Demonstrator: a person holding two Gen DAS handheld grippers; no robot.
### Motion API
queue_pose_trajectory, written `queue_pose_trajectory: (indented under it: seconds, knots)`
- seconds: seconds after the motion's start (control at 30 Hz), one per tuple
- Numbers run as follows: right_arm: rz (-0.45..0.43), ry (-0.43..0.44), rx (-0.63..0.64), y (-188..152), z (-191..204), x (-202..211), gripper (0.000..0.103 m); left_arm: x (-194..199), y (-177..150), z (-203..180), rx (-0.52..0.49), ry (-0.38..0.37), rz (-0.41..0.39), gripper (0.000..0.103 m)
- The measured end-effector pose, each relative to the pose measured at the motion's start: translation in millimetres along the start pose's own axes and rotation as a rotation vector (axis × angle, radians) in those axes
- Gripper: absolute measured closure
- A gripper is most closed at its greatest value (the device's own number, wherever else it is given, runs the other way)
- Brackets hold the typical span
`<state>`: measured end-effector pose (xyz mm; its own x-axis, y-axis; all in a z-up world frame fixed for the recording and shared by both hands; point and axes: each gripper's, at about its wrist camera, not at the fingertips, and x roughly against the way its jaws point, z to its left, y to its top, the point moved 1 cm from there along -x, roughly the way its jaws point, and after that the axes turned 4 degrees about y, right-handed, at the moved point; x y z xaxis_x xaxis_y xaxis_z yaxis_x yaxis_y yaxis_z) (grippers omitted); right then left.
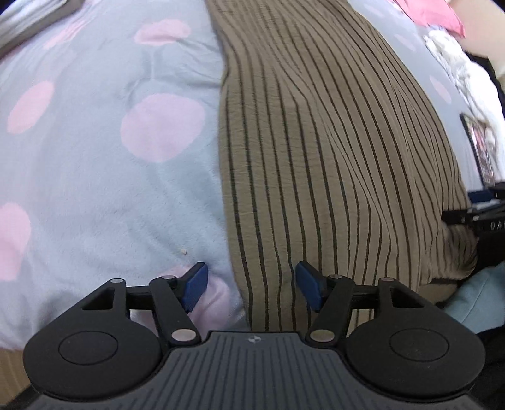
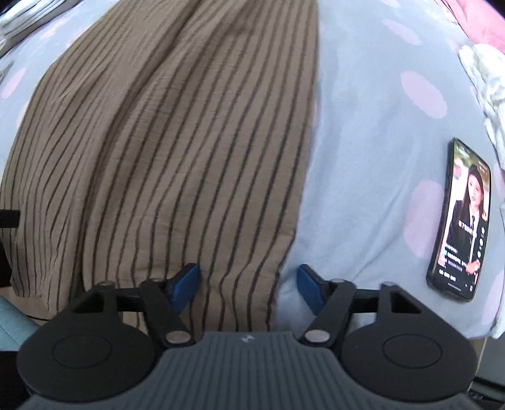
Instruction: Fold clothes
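A brown garment with thin dark stripes (image 1: 315,142) lies flat on a pale blue bedcover with pink dots (image 1: 110,195). My left gripper (image 1: 251,285) hovers over the garment's near left edge, pointing steeply down, its blue pads (image 1: 197,284) apart and gripping nothing. In the right wrist view the same striped garment (image 2: 176,151) stretches away from me, and my right gripper (image 2: 249,284) stands open over its near right edge, one blue pad over cloth, the other over the bedcover (image 2: 372,157). Neither gripper holds fabric.
A phone (image 2: 462,220) with a lit screen lies on the bedcover to the right of the garment. White crumpled cloth (image 2: 486,79) and pink fabric (image 1: 435,15) sit at the far right. A teal cloth (image 1: 479,299) shows at the near edge.
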<state>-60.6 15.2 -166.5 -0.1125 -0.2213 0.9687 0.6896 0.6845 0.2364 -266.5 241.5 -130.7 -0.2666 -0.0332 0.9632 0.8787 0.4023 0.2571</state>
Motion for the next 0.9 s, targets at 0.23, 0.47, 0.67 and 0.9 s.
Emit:
queue_pose_trajectory:
  seconds: [0.23, 0.47, 0.67, 0.9]
  knots:
    - [-0.049, 0.008, 0.051, -8, 4, 14, 0.097, 12, -12, 7, 0.034, -0.004, -0.050, 0.093]
    - [-0.131, 0.040, 0.043, -17, -3, 43, 0.098, 30, -17, 18, 0.071, -0.105, -0.104, 0.103]
    - [-0.200, 0.099, 0.017, -14, -10, 68, 0.098, 53, -7, 34, 0.138, -0.224, -0.198, 0.103]
    - [-0.242, 0.102, 0.034, -10, -13, 76, 0.098, 52, 16, 21, 0.143, -0.233, -0.234, 0.103]
